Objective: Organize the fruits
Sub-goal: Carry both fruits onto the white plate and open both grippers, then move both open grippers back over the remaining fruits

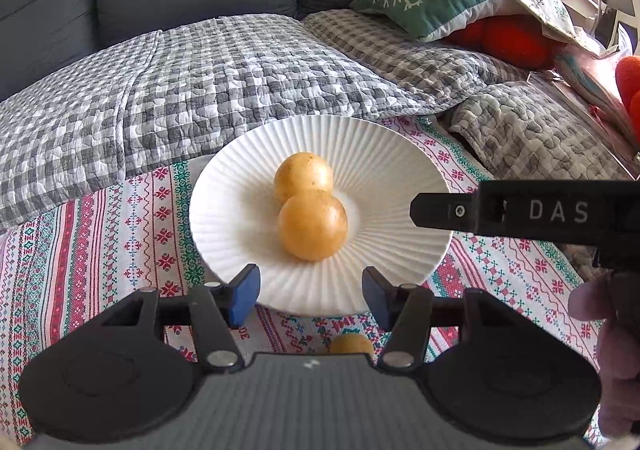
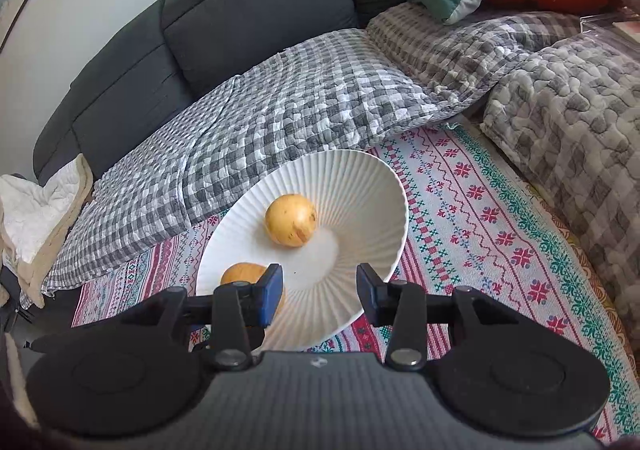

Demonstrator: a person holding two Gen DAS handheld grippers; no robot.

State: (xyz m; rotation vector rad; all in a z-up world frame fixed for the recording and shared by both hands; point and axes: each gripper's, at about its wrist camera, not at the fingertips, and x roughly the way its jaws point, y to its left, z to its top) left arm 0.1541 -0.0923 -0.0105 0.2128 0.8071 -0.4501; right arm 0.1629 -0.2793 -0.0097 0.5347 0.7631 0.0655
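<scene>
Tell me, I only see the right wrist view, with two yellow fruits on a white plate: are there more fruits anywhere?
Observer: Yes. The left wrist view shows a third yellow fruit on the patterned cloth, off the plate, partly hidden by the left gripper.
Operator: Is that gripper holding anything?
Observer: No. Its jaws stand open and empty over the plate's near rim.

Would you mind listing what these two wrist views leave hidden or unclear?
- Third yellow fruit, left wrist view: the left gripper body hides most of it.
- Nearer fruit on the white plate, right wrist view: partly behind a pad of the right gripper.
- Right gripper, left wrist view: only one finger shows; the frame edge cuts the rest.
</scene>
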